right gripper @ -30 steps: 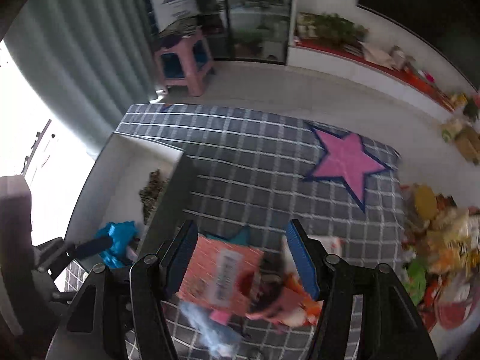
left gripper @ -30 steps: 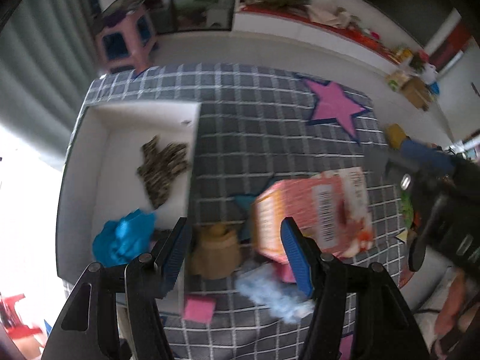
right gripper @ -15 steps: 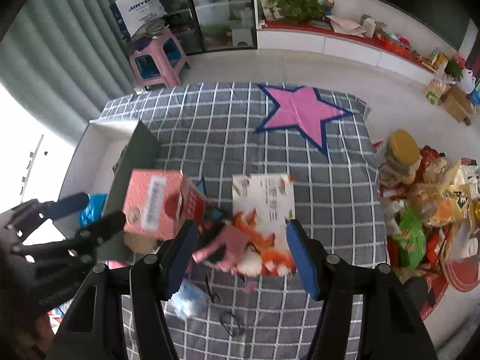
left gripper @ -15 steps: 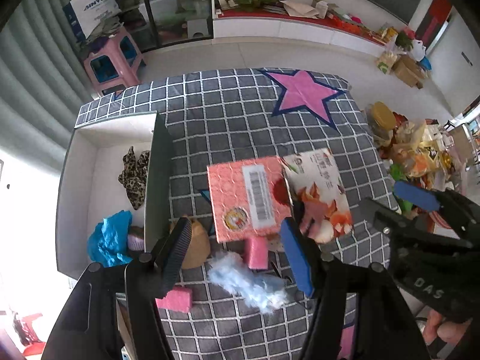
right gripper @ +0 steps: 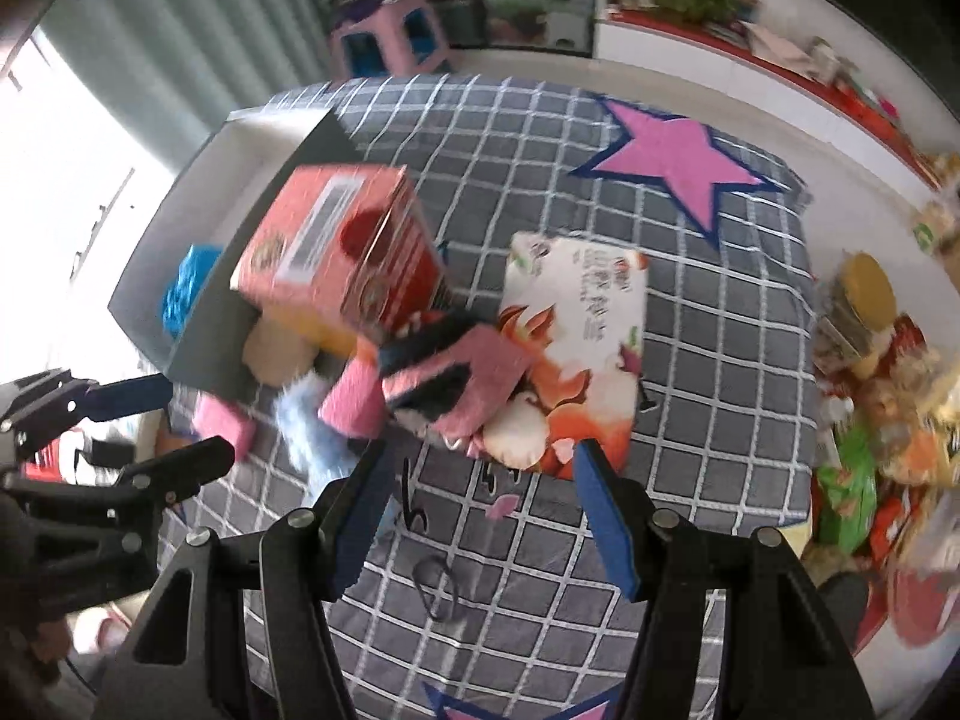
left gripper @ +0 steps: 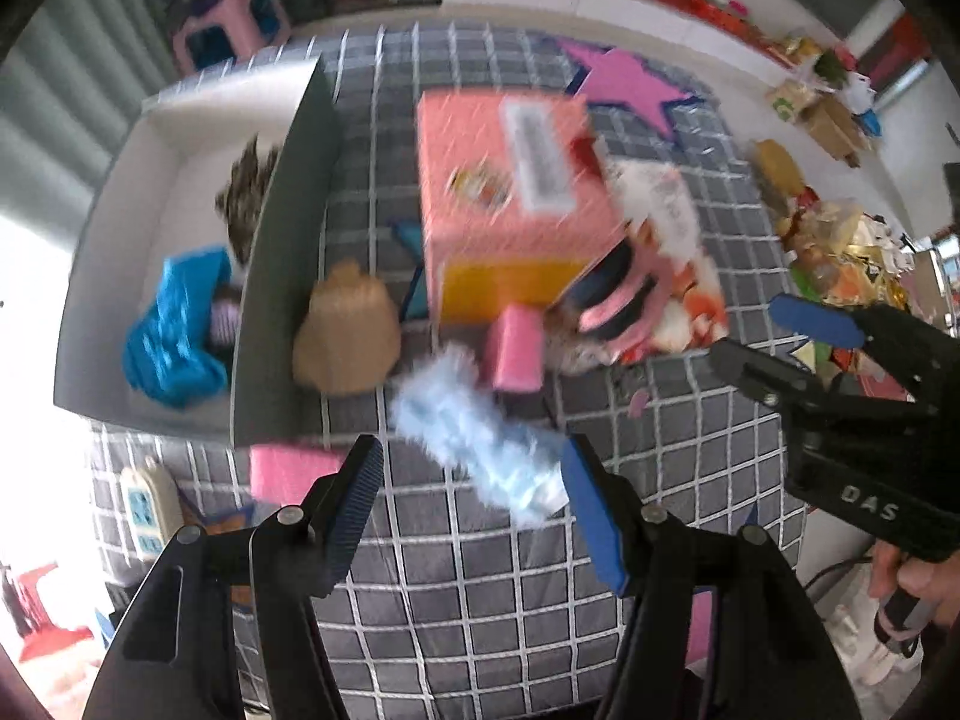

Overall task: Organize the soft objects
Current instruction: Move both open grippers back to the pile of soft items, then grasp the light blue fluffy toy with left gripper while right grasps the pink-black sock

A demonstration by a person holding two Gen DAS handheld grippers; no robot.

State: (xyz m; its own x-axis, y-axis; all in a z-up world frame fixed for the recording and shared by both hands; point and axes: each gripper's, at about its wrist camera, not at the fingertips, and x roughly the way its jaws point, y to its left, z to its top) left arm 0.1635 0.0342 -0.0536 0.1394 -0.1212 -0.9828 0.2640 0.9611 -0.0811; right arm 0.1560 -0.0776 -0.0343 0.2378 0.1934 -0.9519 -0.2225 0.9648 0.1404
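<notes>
Looking down through both wrist cameras, I list what lies on the grey checked mat (right gripper: 690,372).

Left gripper (left gripper: 468,501): jaws apart, nothing pressed between them. A fluffy pale-blue piece (left gripper: 474,438) lies on the mat under the gap; I cannot tell whether the right finger brushes its end.

Right gripper (right gripper: 480,498): jaws apart and empty, hanging above the mat just short of the pile.

Grey storage box (left gripper: 282,276), white inside, at the mat's left side: holds a bright blue cloth (left gripper: 174,330), a leopard-print piece (left gripper: 246,198) and something lilac, mostly hidden.

Tan plush (left gripper: 348,339): on the mat, against the box's outer wall.

Pink cardboard carton (left gripper: 510,192): raised at an angle, its yellow underside showing.

Pink roll (left gripper: 513,348): just below the carton, beside the pale-blue piece.

Pink-and-black fuzzy item (right gripper: 450,378): rests partly on a printed white-and-orange bag (right gripper: 576,348).

Pink sponge block (left gripper: 288,471): near the box's front corner.

White power strip (left gripper: 141,507): at the mat's left edge.

Pink star (right gripper: 678,162): printed on the mat, far side.
</notes>
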